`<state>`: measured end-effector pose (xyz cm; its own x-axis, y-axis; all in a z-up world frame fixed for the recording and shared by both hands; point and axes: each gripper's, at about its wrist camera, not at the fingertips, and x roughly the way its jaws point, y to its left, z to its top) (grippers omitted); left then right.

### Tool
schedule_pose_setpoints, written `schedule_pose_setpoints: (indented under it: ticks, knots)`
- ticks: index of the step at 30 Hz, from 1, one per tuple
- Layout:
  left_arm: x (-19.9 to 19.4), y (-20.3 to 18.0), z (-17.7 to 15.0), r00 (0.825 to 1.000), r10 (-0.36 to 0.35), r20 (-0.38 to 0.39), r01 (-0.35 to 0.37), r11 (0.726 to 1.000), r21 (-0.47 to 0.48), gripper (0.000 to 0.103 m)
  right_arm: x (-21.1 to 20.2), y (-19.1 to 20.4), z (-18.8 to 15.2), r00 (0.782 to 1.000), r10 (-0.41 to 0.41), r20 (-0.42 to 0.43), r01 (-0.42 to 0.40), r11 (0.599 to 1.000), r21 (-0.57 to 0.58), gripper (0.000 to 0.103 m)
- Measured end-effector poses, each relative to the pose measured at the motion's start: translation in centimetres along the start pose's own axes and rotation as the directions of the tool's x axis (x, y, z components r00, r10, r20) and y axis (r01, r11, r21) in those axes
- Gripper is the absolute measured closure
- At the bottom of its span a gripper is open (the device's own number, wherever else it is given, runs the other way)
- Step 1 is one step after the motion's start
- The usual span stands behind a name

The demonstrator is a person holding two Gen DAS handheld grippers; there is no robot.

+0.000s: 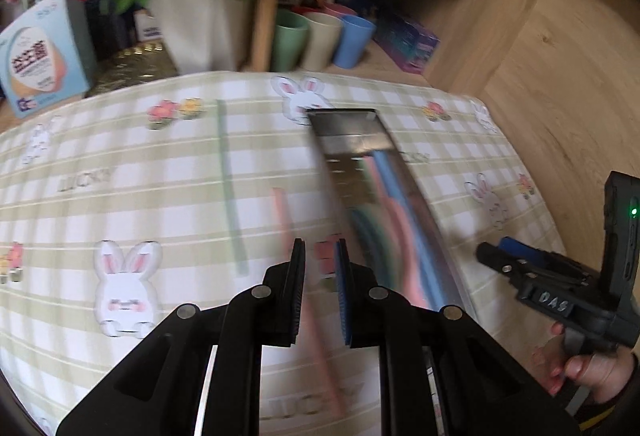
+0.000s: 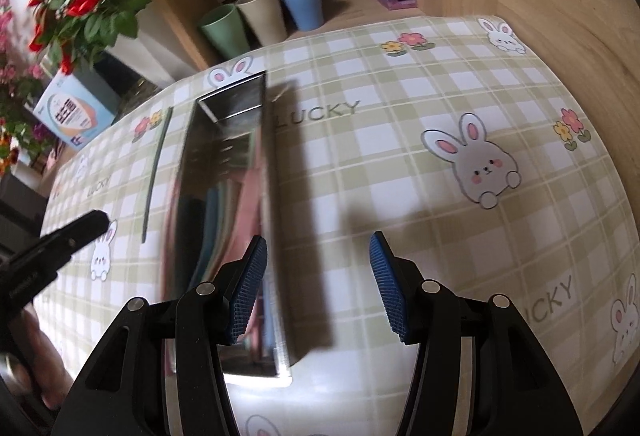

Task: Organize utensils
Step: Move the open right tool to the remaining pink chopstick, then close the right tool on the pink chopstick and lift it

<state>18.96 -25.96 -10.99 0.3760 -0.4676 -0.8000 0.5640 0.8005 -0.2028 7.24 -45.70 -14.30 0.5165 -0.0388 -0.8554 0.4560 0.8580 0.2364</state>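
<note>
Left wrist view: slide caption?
Left gripper holding a pink stick beside the steel tray on the bunny tablecloth.

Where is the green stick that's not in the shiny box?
The green stick lies loose on the bunny tablecloth, left of the metal tray in the left wrist view, pointing toward the white flower pot.

A long, shiny stainless-steel utensil tray (image 1: 384, 172) lies flat on the checked, rabbit-printed surface (image 1: 120, 196), its far end holding perforated metal. Inside it lie blurred pastel sticks, pink, blue and green (image 1: 384, 220), lengthwise. Left of the tray, a slim pale-green stick (image 1: 230, 188) lies alone on the cloth, and a pink stick (image 1: 288, 220) lies between it and the tray
</note>
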Motion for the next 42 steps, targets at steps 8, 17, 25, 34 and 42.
schedule_pose_setpoints:
  ticks: [8,17,25,34,42]
  knots:
    - [-2.8,6.7,-1.9,0.996,0.072,0.042,-0.069,0.996,-0.064,0.080,-0.2,4.0,-0.2,1.000,-0.007,-0.005,0.006,0.997,-0.075,0.051]
    - [-5.4,12.2,-4.3,0.988,0.132,0.085,-0.122,0.986,-0.114,0.053,0.5,9.7,-0.6,1.000,-0.007,-0.020,0.003,0.982,-0.186,0.051]
    - [-7.1,16.0,-6.1,0.978,0.184,0.100,-0.164,0.970,-0.180,0.017,2.4,15.5,-2.1,0.998,-0.032,-0.054,0.013,0.949,-0.315,0.060]
    - [-8.0,19.9,-7.4,0.973,0.212,0.094,-0.179,0.944,-0.279,0.008,4.6,18.2,-4.1,0.991,-0.087,-0.105,0.041,0.925,-0.377,0.085]
    - [-9.5,22.2,-8.7,0.967,0.207,0.150,-0.144,0.925,-0.352,0.006,6.5,19.3,-4.2,0.982,-0.145,-0.118,0.095,0.930,-0.355,0.090]
